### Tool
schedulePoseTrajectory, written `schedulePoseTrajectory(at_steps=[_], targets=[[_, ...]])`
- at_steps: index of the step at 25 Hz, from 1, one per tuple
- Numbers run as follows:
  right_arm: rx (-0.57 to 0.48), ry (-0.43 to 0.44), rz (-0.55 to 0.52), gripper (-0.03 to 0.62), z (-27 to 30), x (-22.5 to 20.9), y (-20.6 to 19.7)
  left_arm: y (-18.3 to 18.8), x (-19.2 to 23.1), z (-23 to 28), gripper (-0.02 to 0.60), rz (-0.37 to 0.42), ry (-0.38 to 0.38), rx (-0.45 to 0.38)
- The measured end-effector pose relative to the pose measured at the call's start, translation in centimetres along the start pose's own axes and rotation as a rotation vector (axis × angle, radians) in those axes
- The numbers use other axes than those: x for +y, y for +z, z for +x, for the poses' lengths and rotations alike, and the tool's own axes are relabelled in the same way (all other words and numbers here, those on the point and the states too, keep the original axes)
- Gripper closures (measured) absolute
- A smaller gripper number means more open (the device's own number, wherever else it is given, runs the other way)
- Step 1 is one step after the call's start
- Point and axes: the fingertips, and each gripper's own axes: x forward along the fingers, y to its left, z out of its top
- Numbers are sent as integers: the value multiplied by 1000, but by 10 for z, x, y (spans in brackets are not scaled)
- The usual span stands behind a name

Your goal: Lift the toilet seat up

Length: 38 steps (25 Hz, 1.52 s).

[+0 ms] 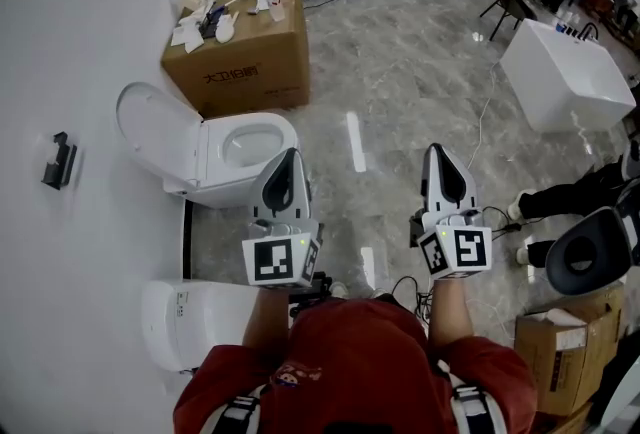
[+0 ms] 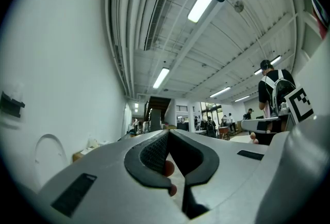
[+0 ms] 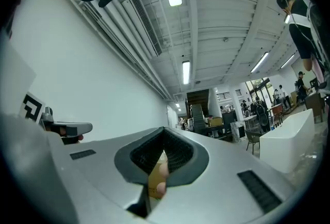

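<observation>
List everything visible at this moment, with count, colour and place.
toilet: 1, white, by the left wall, lid raised
cardboard box: 1, brown, beyond the toilet, small items on top
wall bracket: 1, black, on the left wall
white fixture: 1, lower left, partly hidden
bathtub: 1, white, upper right
open carton: 1, brown, lower right
chair: 1, dark, top right
left gripper: 1, white and grey, jaws together, empty
right gripper: 1, white and grey, jaws together, empty
</observation>
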Motion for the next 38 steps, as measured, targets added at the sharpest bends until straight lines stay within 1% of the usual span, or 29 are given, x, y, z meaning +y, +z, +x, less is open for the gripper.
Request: schedulePoseTrajectory(at_steps=[4,9,11,15,20,24,28,33,35,38], targets=[[0,-22,-24,582,-1,12,-3,-5,6,-4,574,-3,-18,13],[8,-45,-43,582,-3,15,-7,-11,8,-5,574,-19,-32,14],[12,-45,-52,582,-1,14,-8,-14,9,-3,574,-30,-27,18],[19,-25,-52,582,13,9,-12,-20,10,7,574,-26,-20,21],[19,-18,-43,582,40,-14,-21,-23,6,32,574,-6,7,-4],[27,10,-18,582,71,-37,-30,-26,2,65,574,-11,32,-12],[-3,22,-3,582,99,-61,-28,-27,-5,99,574,-14,44,-34],[-18,40,20,582,128,-86,-32,-30,-10,137,574,-8,57,-42],[-16,39,15,582,138,-97,-33,-30,-15,151,574,-4,56,-46],[0,32,-24,582,151,-105,-35,-32,-17,167,574,-3,60,-46]])
